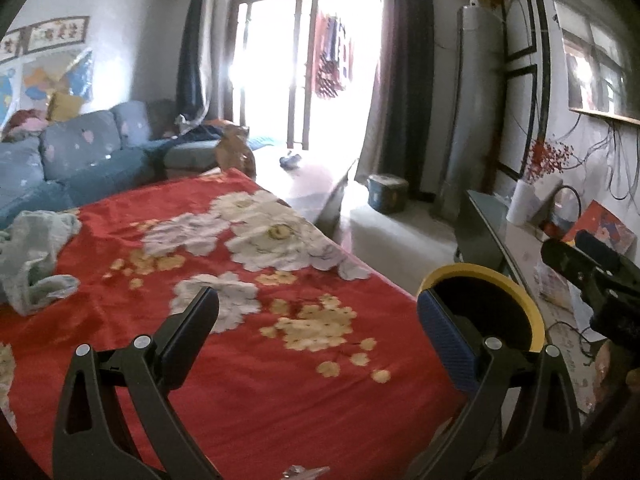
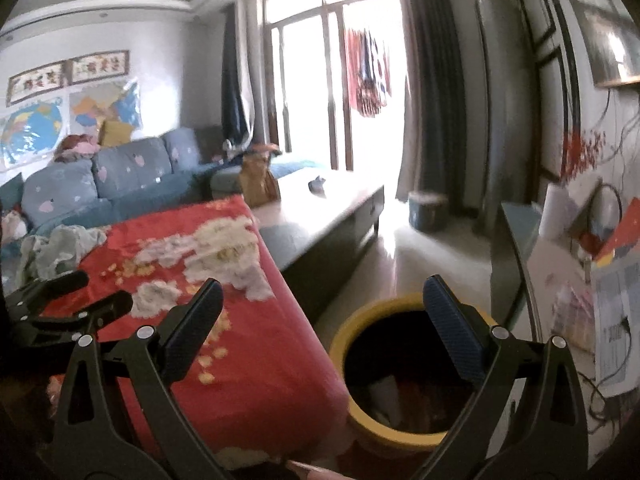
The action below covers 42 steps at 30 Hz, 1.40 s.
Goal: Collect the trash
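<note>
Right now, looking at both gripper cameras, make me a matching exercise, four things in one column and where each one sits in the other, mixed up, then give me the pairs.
Things:
1. bin
2. crumpled cloth
3. paper roll
4. sofa

Places:
A. on the side counter by the right wall
B. on the floor beside the red blanket
C. against the wall with the maps
D. on the red blanket's far left part

Pairs: 1-B, 2-D, 3-A, 4-C
</note>
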Available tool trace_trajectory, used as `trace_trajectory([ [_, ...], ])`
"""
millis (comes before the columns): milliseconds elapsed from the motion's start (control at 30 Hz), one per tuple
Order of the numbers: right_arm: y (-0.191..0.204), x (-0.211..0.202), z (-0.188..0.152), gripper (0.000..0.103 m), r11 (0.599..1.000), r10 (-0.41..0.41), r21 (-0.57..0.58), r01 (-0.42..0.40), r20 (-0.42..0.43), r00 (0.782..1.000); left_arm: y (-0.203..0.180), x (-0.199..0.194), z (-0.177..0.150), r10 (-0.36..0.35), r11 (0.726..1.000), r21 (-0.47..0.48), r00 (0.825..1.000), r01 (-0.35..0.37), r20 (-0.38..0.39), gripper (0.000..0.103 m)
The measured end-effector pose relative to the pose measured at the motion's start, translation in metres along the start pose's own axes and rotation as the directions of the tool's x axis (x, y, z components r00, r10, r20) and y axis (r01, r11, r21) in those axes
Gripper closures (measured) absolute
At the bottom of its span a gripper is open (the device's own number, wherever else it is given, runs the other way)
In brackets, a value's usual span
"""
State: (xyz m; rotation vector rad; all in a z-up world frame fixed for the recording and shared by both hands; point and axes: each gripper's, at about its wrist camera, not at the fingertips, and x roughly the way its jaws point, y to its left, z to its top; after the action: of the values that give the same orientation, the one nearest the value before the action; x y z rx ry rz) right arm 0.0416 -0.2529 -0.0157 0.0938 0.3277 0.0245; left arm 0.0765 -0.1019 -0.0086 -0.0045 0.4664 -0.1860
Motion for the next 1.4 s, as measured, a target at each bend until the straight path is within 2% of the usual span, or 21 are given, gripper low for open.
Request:
trace_trajectory([
  [233,0.023,-0.017,-0.012,0.011,1.0,0.016,-0.004,-0.016,0.128,0.992,0.013,-0.028,-0.01,0.027,1.0,-0.001,0.997,-0.027,0.075,0.006],
  [567,0.04,-0.019,-0.02,0.011,0.998,0.046,-0.036,-0.042,0.136,0.99,0.02,-0.042,-0.021,0.034,0.999,-0.028,0.995,-0.031,0.093,0.006],
  [1400,0.038,-0.013,-0.02,0.011,1.0,0.016,-0.009,-0.015,0.116,0.993,0.022,-0.044,-0.019,0.034,0.999,-0.042,0.995,-0.03,0.097,0.006],
])
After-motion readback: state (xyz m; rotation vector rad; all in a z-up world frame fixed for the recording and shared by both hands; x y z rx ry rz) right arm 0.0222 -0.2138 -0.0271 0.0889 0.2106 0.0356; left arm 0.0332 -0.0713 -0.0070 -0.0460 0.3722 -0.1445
